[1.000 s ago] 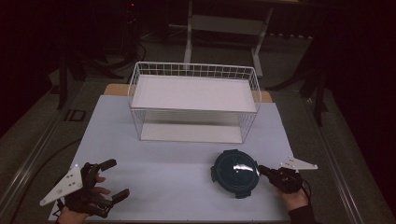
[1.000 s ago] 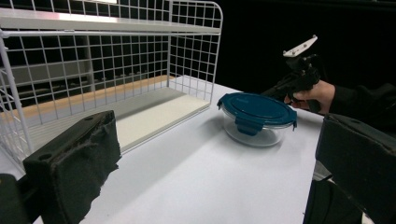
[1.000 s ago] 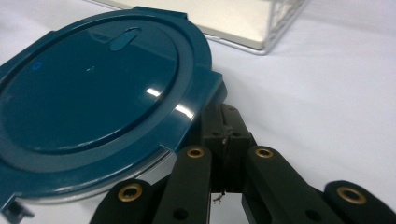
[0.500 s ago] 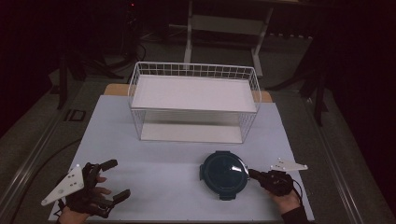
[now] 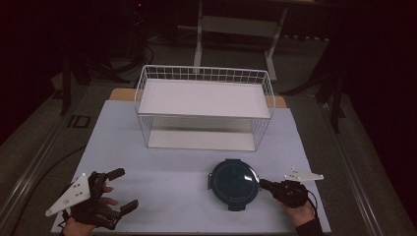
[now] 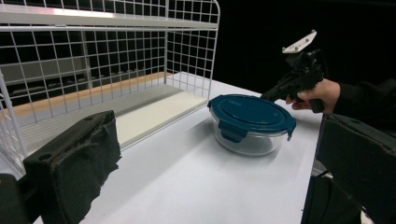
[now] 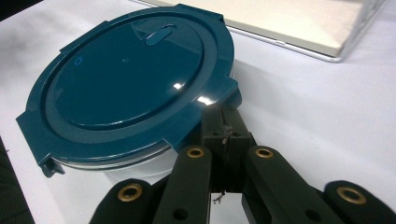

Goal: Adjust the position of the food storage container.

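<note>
1. Centrally, a round glass container [image 5: 234,183] with a dark teal clip-on lid [image 7: 130,79] sits on the white bench [image 5: 172,182], toward the person's right and just in front of the wire basket [image 5: 204,105].
2. Its lid lies flat on the clear bowl; one teal latch tab [image 6: 230,132] hangs down on the side facing the left gripper view, and another shows at the lid's near edge in the high view.
3. The right tongs [image 5: 266,184] meet the container's right edge; in the right gripper view their two black jaws are pressed together on a lid tab [image 7: 218,100], so they are clamped on the lid's rim.
4. The right hand [image 6: 314,92] holds that tool low over the bench, with its grey three-cornered plate [image 5: 303,175] on top.
5. The left tongs [image 5: 122,189] rest at the bench's near left corner, well apart from the container, jaws spread wide with nothing between them.
6. The white wire basket stands at the middle of the bench, holding a flat white board [image 5: 204,97] up near its rim.
</note>
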`<state>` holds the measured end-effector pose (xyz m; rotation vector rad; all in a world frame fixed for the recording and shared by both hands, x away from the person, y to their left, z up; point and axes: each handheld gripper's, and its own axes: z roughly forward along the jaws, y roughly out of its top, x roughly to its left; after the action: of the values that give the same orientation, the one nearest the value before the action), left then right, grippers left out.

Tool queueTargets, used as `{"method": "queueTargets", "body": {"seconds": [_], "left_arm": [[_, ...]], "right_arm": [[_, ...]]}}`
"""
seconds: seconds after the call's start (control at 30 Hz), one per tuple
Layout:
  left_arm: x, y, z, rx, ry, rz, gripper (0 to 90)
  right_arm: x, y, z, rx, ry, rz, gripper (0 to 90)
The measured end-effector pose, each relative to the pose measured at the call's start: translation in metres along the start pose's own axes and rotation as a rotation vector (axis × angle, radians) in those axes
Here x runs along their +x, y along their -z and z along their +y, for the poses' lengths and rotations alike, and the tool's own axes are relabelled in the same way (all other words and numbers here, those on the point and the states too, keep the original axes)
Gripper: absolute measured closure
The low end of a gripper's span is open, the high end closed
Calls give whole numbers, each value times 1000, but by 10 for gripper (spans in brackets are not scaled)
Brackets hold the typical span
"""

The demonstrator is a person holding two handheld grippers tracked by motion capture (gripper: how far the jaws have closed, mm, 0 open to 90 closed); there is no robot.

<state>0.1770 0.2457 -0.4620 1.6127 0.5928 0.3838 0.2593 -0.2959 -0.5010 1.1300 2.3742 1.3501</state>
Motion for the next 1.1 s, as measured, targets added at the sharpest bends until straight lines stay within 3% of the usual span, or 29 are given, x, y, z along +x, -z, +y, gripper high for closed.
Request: {"method": "queueTargets", "body": {"seconds": [0.77,1.1], "left_arm": [[-1,-4,-1,24,-3,-12,0],[-3,-7,-3,42,-5,-21,0]], "right_arm": [[30,-46,24,27,36,117,900],[36,-56,29,25,55,150,900]]}}
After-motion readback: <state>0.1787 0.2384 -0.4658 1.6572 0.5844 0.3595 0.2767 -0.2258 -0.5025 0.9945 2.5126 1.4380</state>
